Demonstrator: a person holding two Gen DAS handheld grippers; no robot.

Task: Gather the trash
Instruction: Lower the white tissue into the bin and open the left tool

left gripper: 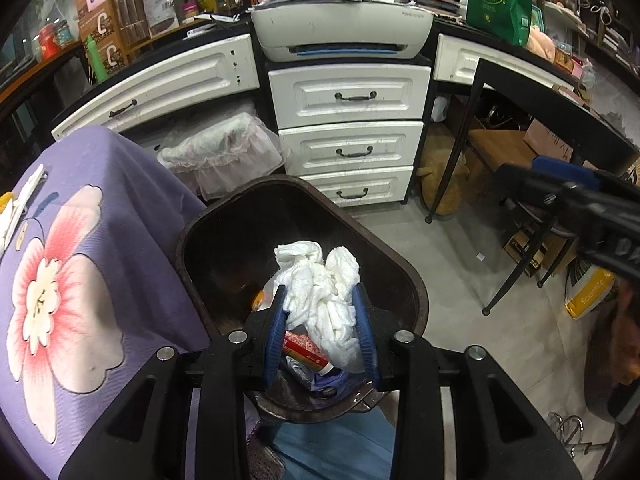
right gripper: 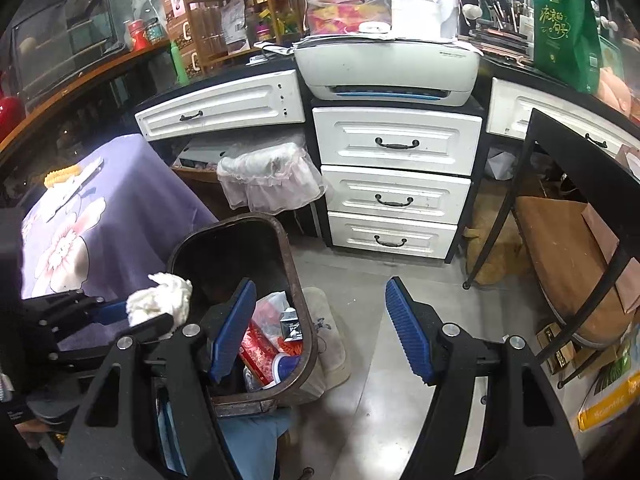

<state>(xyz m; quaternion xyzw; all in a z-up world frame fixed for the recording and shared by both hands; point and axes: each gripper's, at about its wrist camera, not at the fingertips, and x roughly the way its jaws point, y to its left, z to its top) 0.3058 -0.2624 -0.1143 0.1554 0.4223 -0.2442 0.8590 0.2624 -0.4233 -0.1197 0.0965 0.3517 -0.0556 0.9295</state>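
A crumpled white tissue sits between the blue pads of my left gripper, which is shut on it. It hangs just above the open mouth of a dark brown trash bin. Inside the bin lie a red packet and crumpled plastic. In the right wrist view the same tissue shows at the left gripper's tip over the bin's near-left rim. My right gripper is open and empty, above the grey floor to the right of the bin.
A table under a purple flowered cloth stands left of the bin. White drawers with a printer on top are behind it. A black metal frame and a stool stand at right. A pale mat lies beside the bin.
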